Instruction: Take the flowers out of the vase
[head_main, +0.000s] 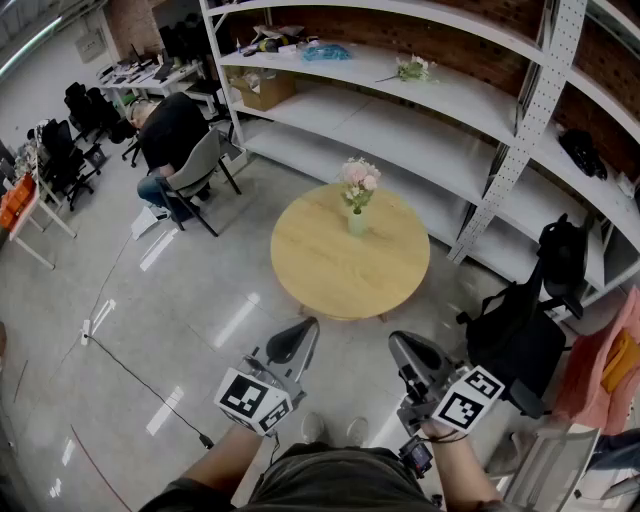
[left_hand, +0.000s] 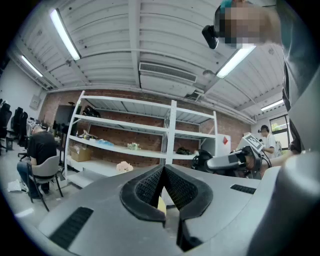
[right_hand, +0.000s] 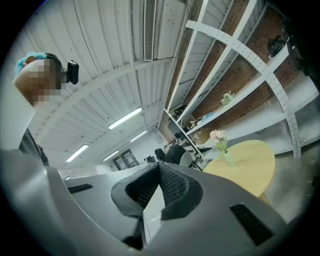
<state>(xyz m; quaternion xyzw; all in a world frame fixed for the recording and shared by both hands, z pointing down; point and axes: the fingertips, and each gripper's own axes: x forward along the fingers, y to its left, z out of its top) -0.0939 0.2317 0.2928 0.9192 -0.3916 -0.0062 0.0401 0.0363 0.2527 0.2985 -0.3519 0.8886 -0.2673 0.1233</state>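
Observation:
A small pale green vase (head_main: 356, 222) with pink and white flowers (head_main: 359, 180) stands on a round wooden table (head_main: 340, 270), toward its far side. The flowers (right_hand: 218, 135) and the vase (right_hand: 229, 159) also show in the right gripper view, far off. Both grippers are held low near the person's body, well short of the table. My left gripper (head_main: 300, 338) is shut, its pads meeting at the tip (left_hand: 163, 172). My right gripper (head_main: 408, 350) is shut too, pads touching (right_hand: 159, 170). Neither holds anything.
White metal shelving (head_main: 420, 110) runs behind the table with boxes and a small plant. A person (head_main: 170, 135) sits on a chair at the left. A black backpack (head_main: 520, 335) and a chair stand at the right. A cable lies across the floor (head_main: 140, 375).

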